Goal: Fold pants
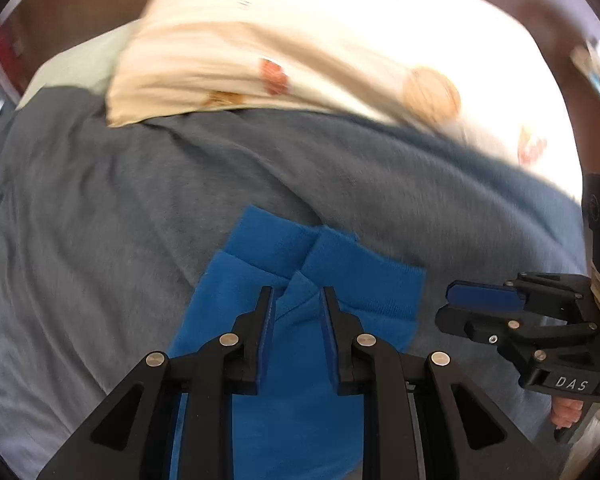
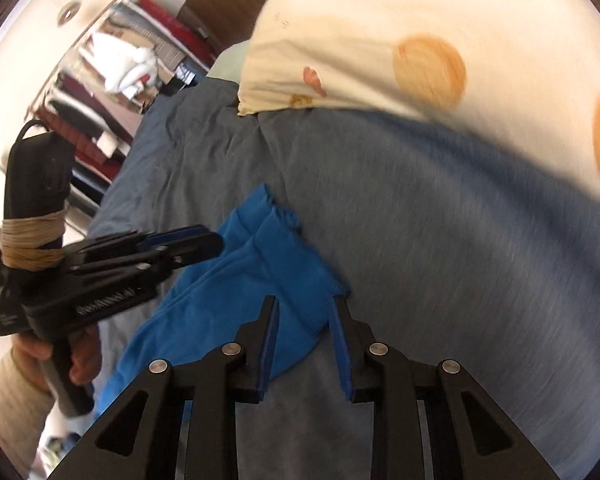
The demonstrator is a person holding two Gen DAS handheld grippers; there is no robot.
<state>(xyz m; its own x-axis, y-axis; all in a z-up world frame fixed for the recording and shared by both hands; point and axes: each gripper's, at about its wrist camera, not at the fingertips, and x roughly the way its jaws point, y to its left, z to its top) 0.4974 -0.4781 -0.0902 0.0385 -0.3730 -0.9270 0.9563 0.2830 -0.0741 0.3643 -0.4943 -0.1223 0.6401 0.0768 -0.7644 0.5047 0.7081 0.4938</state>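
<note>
Blue pants [image 1: 300,360] lie flat on the grey bedspread [image 1: 100,220], cuff ends [image 1: 320,248] toward the patterned pillow [image 1: 340,40], legs laid side by side w/ the two cuffs a bit overlapped. Fabric looks like soft knit, light, floppy, so I judge it'll sag and drag if lifted by one point; ribbed cuffs are the thicker bit and prob. the best place to pinch, one per gripper, or the outer leg edge. Left gripper [image 1: 296,296] hangs over the legs just short of the cuffs, jaws a little apart, nothing pinched between pads as far as I can see. Right gripper [image 2: 305,308] sits at the right edge of the pants near a cuff corner, jaws also slightly parted, cloth lying under/between but not clamped. A hand [image 2: 80,356] holds the left rig's handle; shelves w/ clothes [image 2: 112,64] beyond the bed.
</note>
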